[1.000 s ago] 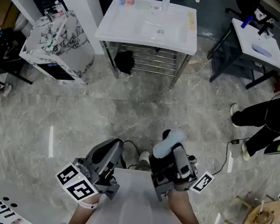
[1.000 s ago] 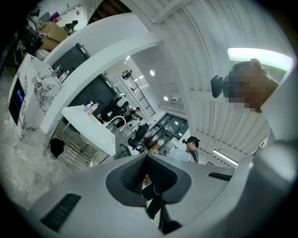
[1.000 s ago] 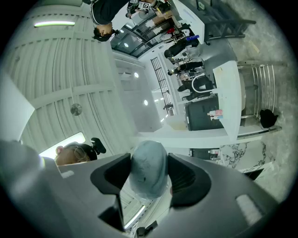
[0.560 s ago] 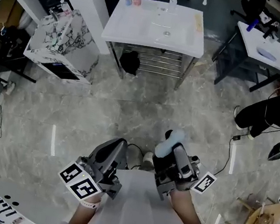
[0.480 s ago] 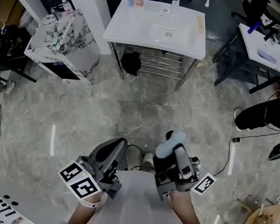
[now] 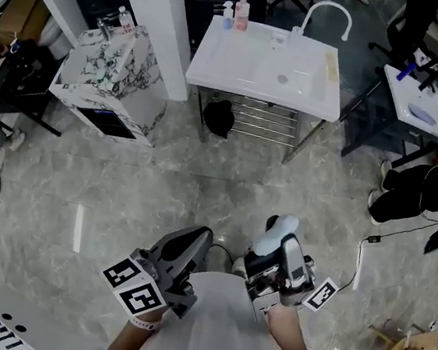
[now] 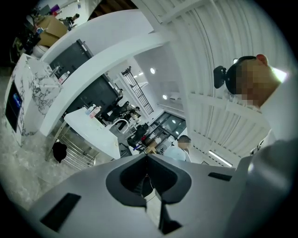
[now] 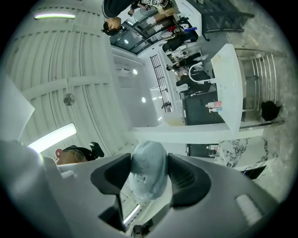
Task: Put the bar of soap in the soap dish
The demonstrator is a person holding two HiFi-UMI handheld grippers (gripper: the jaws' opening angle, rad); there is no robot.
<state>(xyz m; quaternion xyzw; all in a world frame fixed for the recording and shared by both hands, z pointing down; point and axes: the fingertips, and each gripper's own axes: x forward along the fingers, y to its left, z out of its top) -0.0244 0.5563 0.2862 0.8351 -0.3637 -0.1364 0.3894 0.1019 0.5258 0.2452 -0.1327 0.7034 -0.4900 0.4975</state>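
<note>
Soap bar, pale blue-white and rounded, sits pinched between the two jaws of the right gripper, whose pads press on its sides; in the head view it pokes out past the jaw tips above the grey marbled floor, well apart from the white washbasin farther ahead. The left gripper is clenched with nothing in it: in the left gripper view its jaws meet at the tips. Both grippers are held close to the person's body, side by side.

The only clear markings are the black-and-white square markers on the left gripper's cube and the right gripper's cube; they carry patterns, not letters. Two small bottles, one with a pinkish body, stand at the basin's back left corner beside the curved white tap; their labels are too small to read. A white board at the lower left shows black marks that cannot be made out. Left of the basin stands a marble-patterned cabinet, and a person in dark clothes is at the right edge
</note>
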